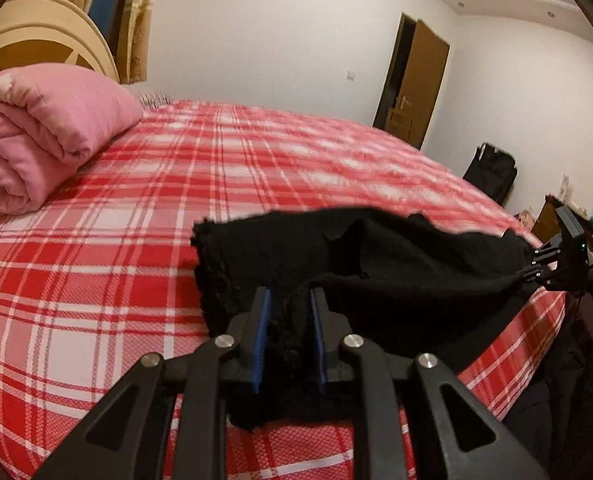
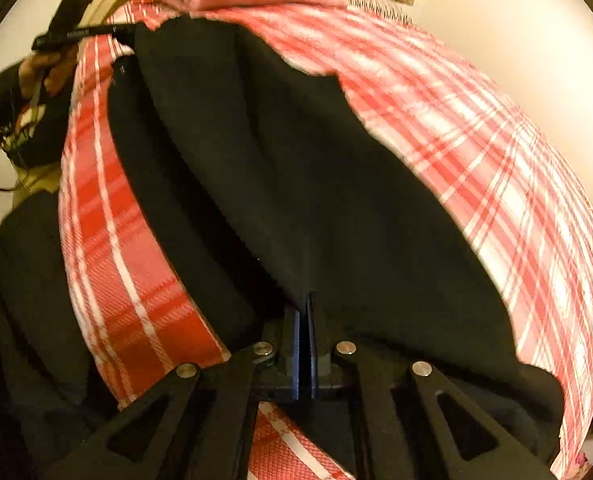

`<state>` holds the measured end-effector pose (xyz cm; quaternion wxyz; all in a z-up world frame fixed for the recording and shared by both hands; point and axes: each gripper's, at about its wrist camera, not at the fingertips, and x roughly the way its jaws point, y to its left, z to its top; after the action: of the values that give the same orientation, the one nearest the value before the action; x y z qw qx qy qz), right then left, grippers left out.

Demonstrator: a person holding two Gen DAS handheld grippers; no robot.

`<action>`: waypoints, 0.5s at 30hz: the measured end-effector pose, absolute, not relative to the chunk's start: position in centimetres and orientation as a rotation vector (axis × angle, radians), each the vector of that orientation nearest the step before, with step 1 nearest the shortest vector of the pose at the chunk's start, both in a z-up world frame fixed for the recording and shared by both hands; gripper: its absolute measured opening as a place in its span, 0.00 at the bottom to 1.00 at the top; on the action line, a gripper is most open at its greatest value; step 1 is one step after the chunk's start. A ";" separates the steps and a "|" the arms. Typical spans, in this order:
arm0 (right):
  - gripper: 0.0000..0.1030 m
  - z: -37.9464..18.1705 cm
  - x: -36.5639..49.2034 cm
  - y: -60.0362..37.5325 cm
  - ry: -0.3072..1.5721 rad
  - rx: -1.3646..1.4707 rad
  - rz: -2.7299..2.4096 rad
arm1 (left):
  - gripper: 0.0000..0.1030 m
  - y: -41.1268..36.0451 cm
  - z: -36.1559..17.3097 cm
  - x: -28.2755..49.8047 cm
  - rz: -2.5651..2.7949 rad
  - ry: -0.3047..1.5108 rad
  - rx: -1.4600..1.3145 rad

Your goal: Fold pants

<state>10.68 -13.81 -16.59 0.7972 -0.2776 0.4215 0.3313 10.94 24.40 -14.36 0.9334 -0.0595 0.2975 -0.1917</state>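
Note:
Black pants [image 1: 376,272] are held up and stretched over a bed with a red and white plaid sheet [image 1: 136,208]. My left gripper [image 1: 290,300] is shut on a thick bunch of the black fabric at one end. The right gripper [image 1: 536,264] shows at the far right of the left wrist view, pinching the other end. In the right wrist view the pants [image 2: 296,184] fill the middle, and my right gripper [image 2: 304,304] is shut on their near edge, its blue pads nearly together. The left gripper [image 2: 124,32] appears at the top left, held by a hand, clamping the far corner.
A folded pink quilt [image 1: 36,136] lies by the cream headboard [image 1: 44,40]. A brown door [image 1: 416,80] stands in the far wall, with a black bag [image 1: 492,172] on the floor. Cluttered items sit at the right edge. A person's dark sleeve [image 2: 12,120] is at the left.

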 end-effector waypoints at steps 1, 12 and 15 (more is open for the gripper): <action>0.03 -16.0 10.6 -14.1 0.896 -0.582 0.718 | 0.20 24.5 -13.9 10.7 -0.393 0.591 -0.128; 0.03 -19.1 8.5 -13.5 0.932 -0.648 0.748 | 0.21 24.7 -16.6 8.6 -0.379 0.641 -0.153; 0.03 -17.7 8.6 -14.4 0.925 -0.591 0.805 | 0.16 24.8 -15.9 7.8 -0.384 0.622 -0.160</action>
<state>8.61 -14.35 -17.69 0.7772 -0.2730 0.4277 0.3722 7.80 24.79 -15.93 0.9309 -0.0782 0.3036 -0.1875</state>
